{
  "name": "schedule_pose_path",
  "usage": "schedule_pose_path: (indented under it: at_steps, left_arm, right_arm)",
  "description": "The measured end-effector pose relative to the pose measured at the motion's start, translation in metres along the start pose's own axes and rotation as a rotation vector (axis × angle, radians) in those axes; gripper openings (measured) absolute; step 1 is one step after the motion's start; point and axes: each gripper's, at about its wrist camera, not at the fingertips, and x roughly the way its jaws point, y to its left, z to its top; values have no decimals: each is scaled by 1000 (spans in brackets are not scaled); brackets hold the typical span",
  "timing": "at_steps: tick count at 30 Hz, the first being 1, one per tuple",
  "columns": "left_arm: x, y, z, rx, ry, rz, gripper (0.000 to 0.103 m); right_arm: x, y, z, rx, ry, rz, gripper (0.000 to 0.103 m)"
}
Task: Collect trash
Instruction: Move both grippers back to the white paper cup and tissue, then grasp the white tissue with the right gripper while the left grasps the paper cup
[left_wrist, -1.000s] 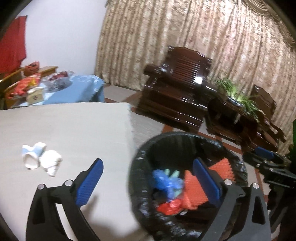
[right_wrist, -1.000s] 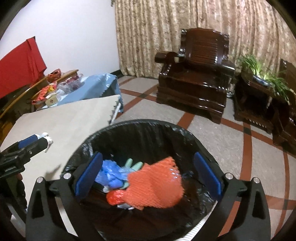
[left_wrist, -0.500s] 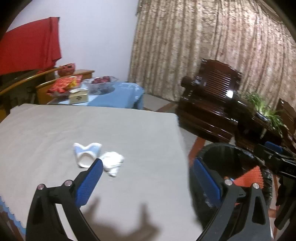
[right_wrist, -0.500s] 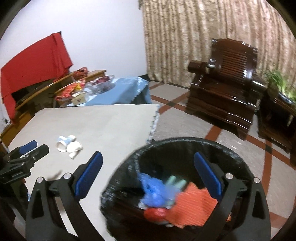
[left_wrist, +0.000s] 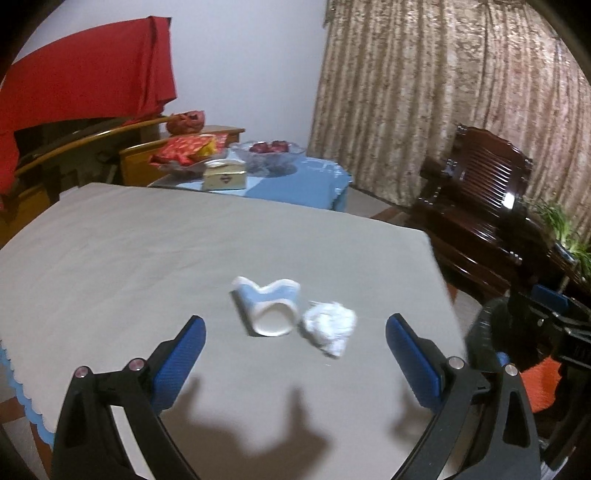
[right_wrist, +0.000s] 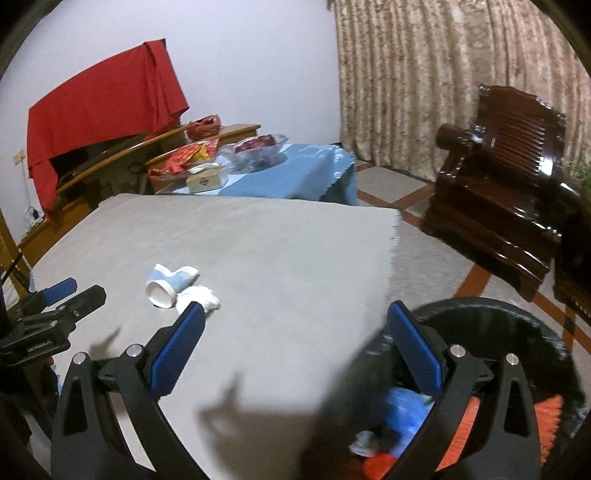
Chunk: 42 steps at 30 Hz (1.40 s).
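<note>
A crushed white and blue paper cup (left_wrist: 267, 308) lies on its side on the grey table (left_wrist: 147, 251), with a crumpled white tissue (left_wrist: 330, 326) touching its right side. My left gripper (left_wrist: 295, 360) is open and empty, above the table just short of both. In the right wrist view the cup (right_wrist: 170, 285) and tissue (right_wrist: 199, 297) lie to the left, with the left gripper (right_wrist: 70, 291) beside them. My right gripper (right_wrist: 295, 339) is open and empty over the table's near edge and the black-lined bin (right_wrist: 517, 332), which holds blue, red and orange trash.
A blue-clothed side table (left_wrist: 295, 177) with a box and a glass bowl stands behind the grey table. A dark wooden armchair (right_wrist: 509, 177) stands right on the tiled floor. A red cloth (left_wrist: 85, 88) hangs at the back left. The bin (left_wrist: 480, 332) sits off the table's right edge.
Both grippers have swung left, away from the bin and toward the table. The cup and tissue have come to the middle of the left wrist view, between the open fingers.
</note>
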Motion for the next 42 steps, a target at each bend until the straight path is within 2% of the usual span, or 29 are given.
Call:
schedule_pose_path:
  at_steps: [7,16,31,32,33,35,37,38,42]
  left_arm:
    - [25,33,-1,-20,27,43,96]
    - [48,60,-12,-38,73,59,96]
    - [66,75,-17,-71,100,56,96]
    - [66,75,-17,-73,100,55,96]
    - [67,75,-17,-77,99,53,96]
    - [68,75,-18,-82,98,51,96]
    - [68,73,-17,-83,96,49,96]
    - [69,72,-16,-83,96,48,96]
    - [71,67,-13,-83,96,37,96]
  right_arm:
    - [57,42,0,-40,55,46,96]
    - [118,84,-11,-75,130,86,96]
    - [170,103,-19,-88,221,110,96]
    - [172,105,-19,-93,225,116,94]
    - [172,106,-19,-98,229,124,84]
    - [175,110,-20,-110,249,154,71]
    - [176,111,-20,-111,258,174,64]
    - [175,111,-20,-109,257,188,57]
    - [172,107,-20,-105,259,214,46]
